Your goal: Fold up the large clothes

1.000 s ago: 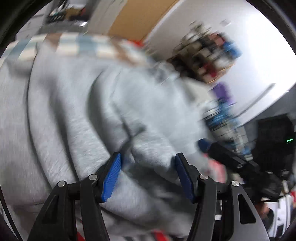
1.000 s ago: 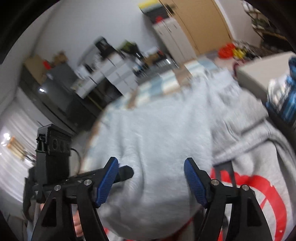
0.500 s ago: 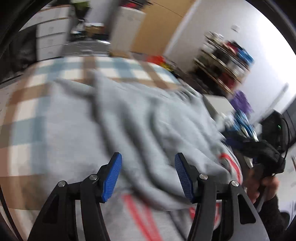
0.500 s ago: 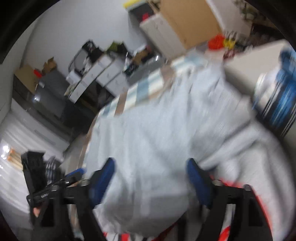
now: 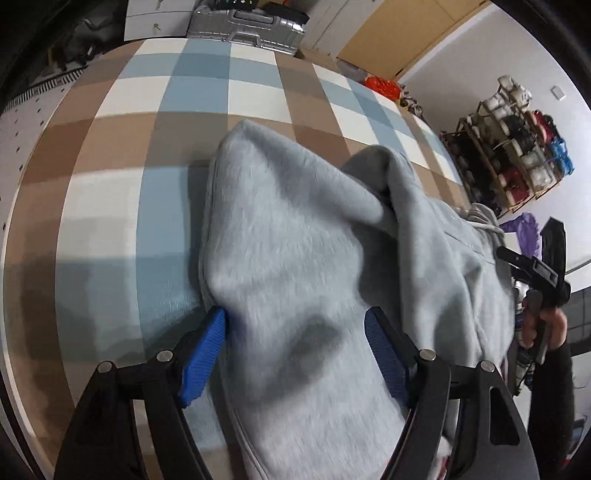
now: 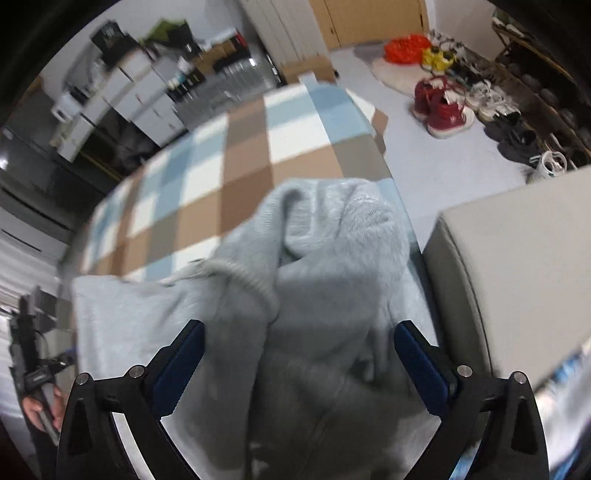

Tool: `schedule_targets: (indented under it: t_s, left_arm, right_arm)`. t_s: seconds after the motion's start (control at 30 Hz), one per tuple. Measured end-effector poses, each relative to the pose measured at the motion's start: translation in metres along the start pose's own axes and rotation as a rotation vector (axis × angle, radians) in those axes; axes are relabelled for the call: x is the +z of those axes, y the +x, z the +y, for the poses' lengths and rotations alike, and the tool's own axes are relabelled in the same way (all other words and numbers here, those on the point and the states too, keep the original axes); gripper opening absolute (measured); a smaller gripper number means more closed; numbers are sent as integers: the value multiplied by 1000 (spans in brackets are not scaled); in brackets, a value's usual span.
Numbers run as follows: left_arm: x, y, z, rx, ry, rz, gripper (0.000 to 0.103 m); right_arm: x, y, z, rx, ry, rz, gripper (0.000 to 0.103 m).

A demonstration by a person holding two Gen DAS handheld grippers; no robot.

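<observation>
A light grey hooded sweatshirt [image 5: 295, 258] lies bunched on a table with a blue, white and brown checked cloth [image 5: 166, 122]. My left gripper [image 5: 295, 332] is open just above the sweatshirt's left part, its blue pads [image 5: 205, 350] straddling the fabric without pinching it. My right gripper [image 6: 299, 350] is open over the hood and collar end [image 6: 325, 229], near the table's right edge. Each gripper shows at the edge of the other's view.
A grey box [image 6: 517, 258] stands close to the right of the table. Shoes [image 6: 443, 107] lie on the floor beyond. A rack of yarn cones [image 5: 517, 147] and a silver suitcase [image 5: 243, 26] stand past the table.
Both grippers have swung back toward me and down, staying open. The sweatshirt now lies more gathered, with much more checked cloth showing beyond it. The red print is no longer visible.
</observation>
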State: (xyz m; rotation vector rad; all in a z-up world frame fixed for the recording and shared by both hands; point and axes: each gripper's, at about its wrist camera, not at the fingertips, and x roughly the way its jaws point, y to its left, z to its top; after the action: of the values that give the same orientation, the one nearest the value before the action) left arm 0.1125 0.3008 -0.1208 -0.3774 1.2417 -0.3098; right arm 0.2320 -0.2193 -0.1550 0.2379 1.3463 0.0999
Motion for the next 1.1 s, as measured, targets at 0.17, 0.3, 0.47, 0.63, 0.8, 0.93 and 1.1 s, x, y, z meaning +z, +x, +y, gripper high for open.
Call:
schedule_targets:
  t_s: [0.17,0.3,0.47,0.63,0.8,0.93,1.1]
  left_arm:
    - [30,10,6,-41,-21,8,72]
    - [27,0,-1,-1,7,-4,72]
    - [29,3,7,98,9,-14,73]
    - [26,8,1,-13,29,-42,56]
    - [21,16,-10,72,101,-43,10]
    - [28,22,-27,228,171,-71,10]
    - [52,32,-26,271,188,-65,10]
  right_arm:
    - [12,14,11,-71,-74,27,98]
    - [12,17,16,-97,-107,23,89]
    - [15,17,7,-47,-85,20,73]
    - [10,11,20,-18,-140,-26,35]
    - [11,17,29,-51,-174,-47,29]
    - [17,22,33,-68,-193,-60,25]
    - [34,34,43,-78,-210,-82,23]
